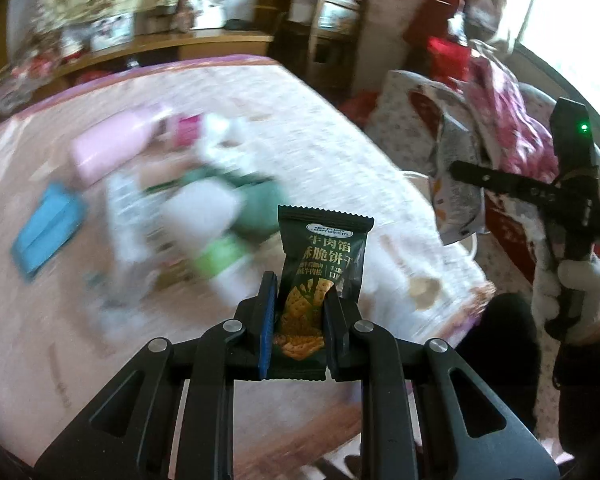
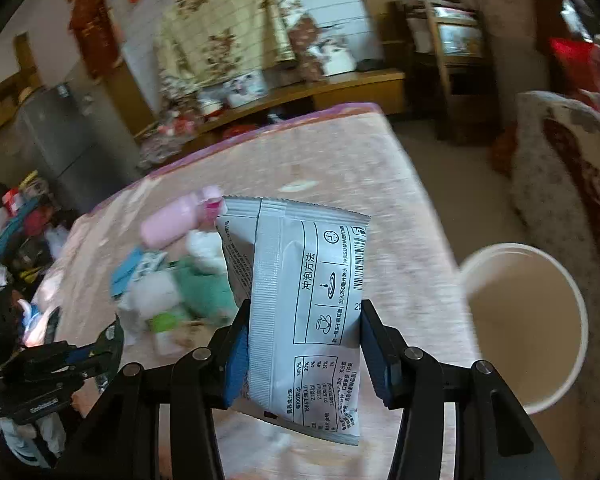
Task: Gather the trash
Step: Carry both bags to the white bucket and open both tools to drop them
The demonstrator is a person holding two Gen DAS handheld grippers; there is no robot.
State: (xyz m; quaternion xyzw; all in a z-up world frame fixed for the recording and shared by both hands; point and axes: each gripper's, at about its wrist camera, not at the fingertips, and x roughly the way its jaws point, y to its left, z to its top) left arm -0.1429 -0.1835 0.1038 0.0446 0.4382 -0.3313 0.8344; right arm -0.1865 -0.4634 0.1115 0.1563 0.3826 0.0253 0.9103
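Now both tools are carrying trash above the table [image 2: 340, 152]: left tool [image 1: 300, 320] clamping a biscuit packet [image 1: 320, 264], right tool [image 2: 300, 344] gripping a white sachet [image 2: 300, 300]. Next probably calls for dropping both into the white bin [image 2: 524, 332].

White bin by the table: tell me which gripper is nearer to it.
Right. The right gripper, shut on a white sachet, hangs just beside the white bin. The left gripper, shut on a dark biscuit packet, is farther along the table.
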